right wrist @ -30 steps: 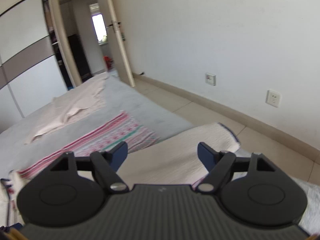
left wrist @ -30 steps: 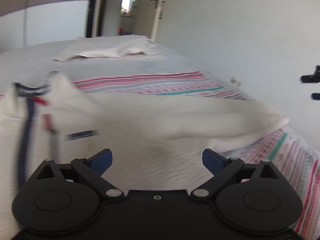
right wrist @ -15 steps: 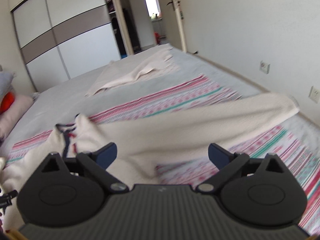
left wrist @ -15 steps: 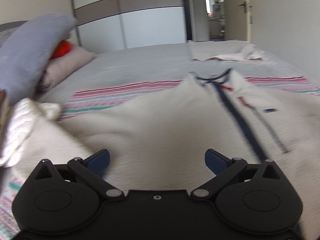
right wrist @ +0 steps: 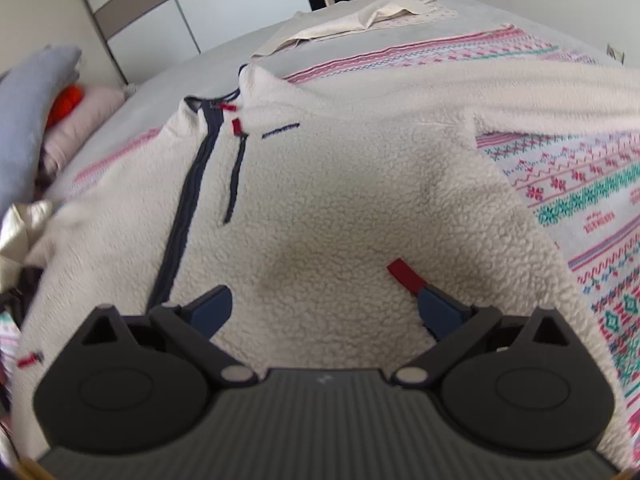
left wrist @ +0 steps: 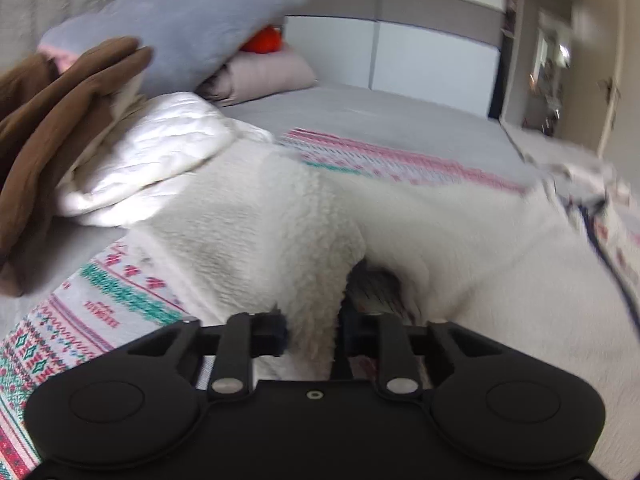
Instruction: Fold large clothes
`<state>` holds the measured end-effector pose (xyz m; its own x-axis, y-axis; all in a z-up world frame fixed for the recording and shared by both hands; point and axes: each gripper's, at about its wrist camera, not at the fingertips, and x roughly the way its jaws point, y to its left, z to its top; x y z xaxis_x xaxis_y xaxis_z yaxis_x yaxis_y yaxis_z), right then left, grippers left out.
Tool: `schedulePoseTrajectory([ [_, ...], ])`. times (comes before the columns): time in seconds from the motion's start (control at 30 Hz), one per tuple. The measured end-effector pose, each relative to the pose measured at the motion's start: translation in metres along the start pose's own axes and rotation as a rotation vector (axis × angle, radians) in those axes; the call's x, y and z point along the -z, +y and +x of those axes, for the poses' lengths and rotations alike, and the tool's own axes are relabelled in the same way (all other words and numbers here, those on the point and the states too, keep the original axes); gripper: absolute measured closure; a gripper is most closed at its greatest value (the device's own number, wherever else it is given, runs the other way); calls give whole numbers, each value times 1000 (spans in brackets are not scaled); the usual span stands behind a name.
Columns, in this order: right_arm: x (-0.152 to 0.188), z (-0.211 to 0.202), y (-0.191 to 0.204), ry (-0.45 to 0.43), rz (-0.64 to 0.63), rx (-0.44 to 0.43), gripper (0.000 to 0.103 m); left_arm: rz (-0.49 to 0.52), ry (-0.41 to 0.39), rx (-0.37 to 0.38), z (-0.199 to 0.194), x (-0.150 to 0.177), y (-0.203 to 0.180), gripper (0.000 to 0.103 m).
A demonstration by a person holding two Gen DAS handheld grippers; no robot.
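Cream fleece jacket [right wrist: 340,200] sleeve edge pinched in just-closed left gripper [left wrist: 312,334] jaws, right gripper [right wrist: 324,308] jaws wide above it.

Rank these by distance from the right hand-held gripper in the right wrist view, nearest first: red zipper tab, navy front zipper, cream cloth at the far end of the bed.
1. Red zipper tab, touching the right finger of the right hand-held gripper.
2. Navy front zipper, left, running up the white fleece jacket.
3. Cream cloth, top of view, at the bed's far end.

A home bedroom; bed [right wrist: 580,184] with pillows [left wrist: 176,20]; sliding wardrobe [right wrist: 192,12] behind
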<state>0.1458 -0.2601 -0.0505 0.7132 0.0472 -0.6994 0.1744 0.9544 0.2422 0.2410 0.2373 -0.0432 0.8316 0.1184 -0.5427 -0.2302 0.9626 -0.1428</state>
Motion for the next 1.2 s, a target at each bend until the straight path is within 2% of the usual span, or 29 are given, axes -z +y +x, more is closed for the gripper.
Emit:
schedulePoseTrajectory([
  [0.03,0,0,1,3,-10,6,2,-43,-27,-1,-7,-10,10,84],
  [0.1,-1,1,1,6,-18,15,2,-64,-94,-31,-21,-32,23,85],
  [0.2,-2,2,-1,7,-11,27,2,-40,-200,-76,-48,-77,38,85],
  [0.37,-7,6,5,3,-28,23,2,-5,-287,-200,-74,-152,58,85],
  [0.47,-11,4,15,-30,-21,-21,2,22,-323,-249,-80,-188,63,85],
  [0.53,-19,4,33,-48,-37,-87,2,30,-331,-251,-85,-205,64,85],
  [0.6,-28,7,62,-51,-49,-180,6,31,-341,-235,-89,-219,66,85],
  [0.63,-34,13,82,-30,-62,-233,13,31,-343,-226,-89,-225,65,85],
  [0.67,-40,19,103,-8,-70,-289,24,32,-341,-214,-87,-230,63,85],
  [0.7,-47,29,127,17,-72,-350,29,34,-339,-205,-87,-235,61,85],
  [0.77,-59,55,170,72,-55,-463,58,46,-341,-185,-87,-243,55,85],
  [0.83,-68,85,212,111,-38,-532,68,62,-337,-152,-89,-251,47,85],
  [0.97,-69,144,274,195,51,-661,77,70,-309,-77,-100,-264,25,86],
  [1.07,-54,185,318,349,142,-760,84,95,-308,-9,-113,-272,5,86],
  [1.13,-39,203,351,407,128,-777,84,130,-317,33,-122,-273,-13,86],
  [1.2,-26,216,379,438,70,-739,85,137,-303,91,-127,-270,-30,86],
])
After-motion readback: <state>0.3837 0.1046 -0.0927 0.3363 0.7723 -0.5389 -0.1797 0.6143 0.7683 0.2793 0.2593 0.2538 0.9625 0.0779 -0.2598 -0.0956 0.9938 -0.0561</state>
